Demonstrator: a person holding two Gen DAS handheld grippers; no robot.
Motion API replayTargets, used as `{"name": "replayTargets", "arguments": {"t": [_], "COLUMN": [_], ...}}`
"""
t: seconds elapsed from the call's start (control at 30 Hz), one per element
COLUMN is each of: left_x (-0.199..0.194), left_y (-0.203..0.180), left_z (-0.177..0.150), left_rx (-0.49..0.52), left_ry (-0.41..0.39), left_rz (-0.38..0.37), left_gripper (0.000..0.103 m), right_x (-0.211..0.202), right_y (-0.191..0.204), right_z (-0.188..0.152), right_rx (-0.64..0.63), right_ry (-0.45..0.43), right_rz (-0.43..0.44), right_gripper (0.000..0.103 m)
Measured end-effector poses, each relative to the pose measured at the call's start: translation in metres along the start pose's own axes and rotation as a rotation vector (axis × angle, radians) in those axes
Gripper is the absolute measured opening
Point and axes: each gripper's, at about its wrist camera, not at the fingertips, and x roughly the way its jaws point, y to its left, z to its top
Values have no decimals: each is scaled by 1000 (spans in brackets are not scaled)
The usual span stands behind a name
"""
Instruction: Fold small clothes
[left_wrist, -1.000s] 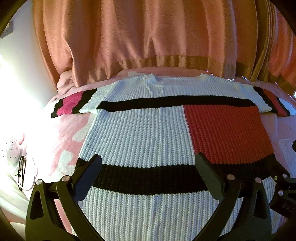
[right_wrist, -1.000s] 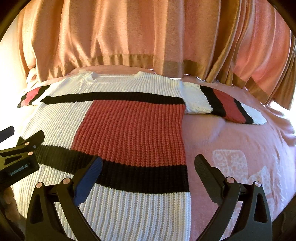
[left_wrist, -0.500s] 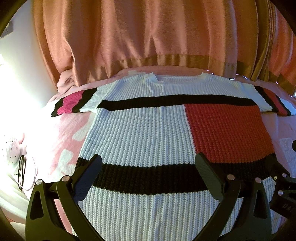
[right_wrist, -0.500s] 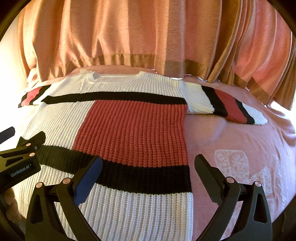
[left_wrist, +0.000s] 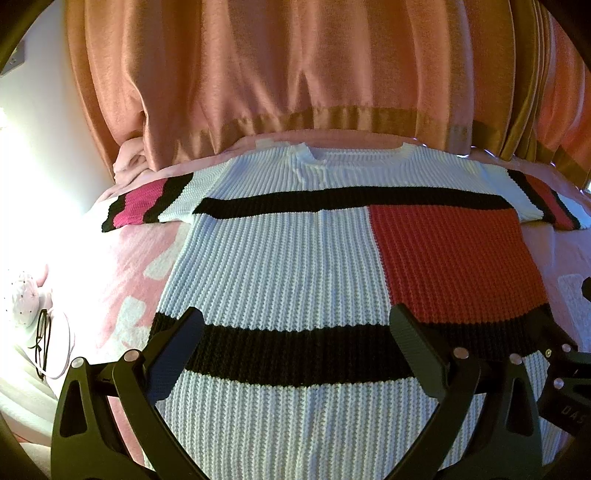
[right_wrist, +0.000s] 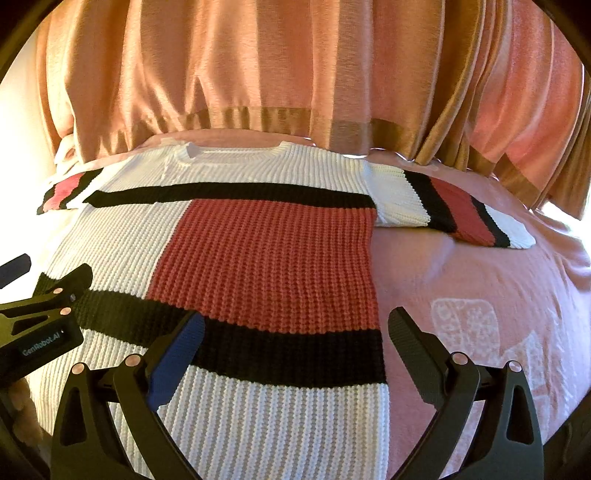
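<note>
The sweater (left_wrist: 295, 266) lies flat and spread on the pink bed (right_wrist: 461, 280), both sleeves out to the sides, collar toward the curtain (left_wrist: 295, 74); no fold shows yet, so the whole folding seems left to do. The left gripper (left_wrist: 295, 332) and right gripper (right_wrist: 295, 328) hover over its hem end, jaws wide apart, holding nothing.

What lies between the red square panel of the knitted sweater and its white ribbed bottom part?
A wide black knitted band crosses the sweater between them; both wrist views show it.
</note>
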Motion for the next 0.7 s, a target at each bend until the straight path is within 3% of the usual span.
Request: {"name": "replayTargets", "arguments": {"t": [0.7], "left_x": [1], "left_y": [0], "left_z": [-5], "left_rx": [7], "left_ry": [18], "left_rz": [-4], "left_gripper": [98], "right_x": [0], "right_y": [6], "right_z": [0], "right_rx": [1], "right_ry": [6], "right_rz": [13], "right_gripper": [98]}}
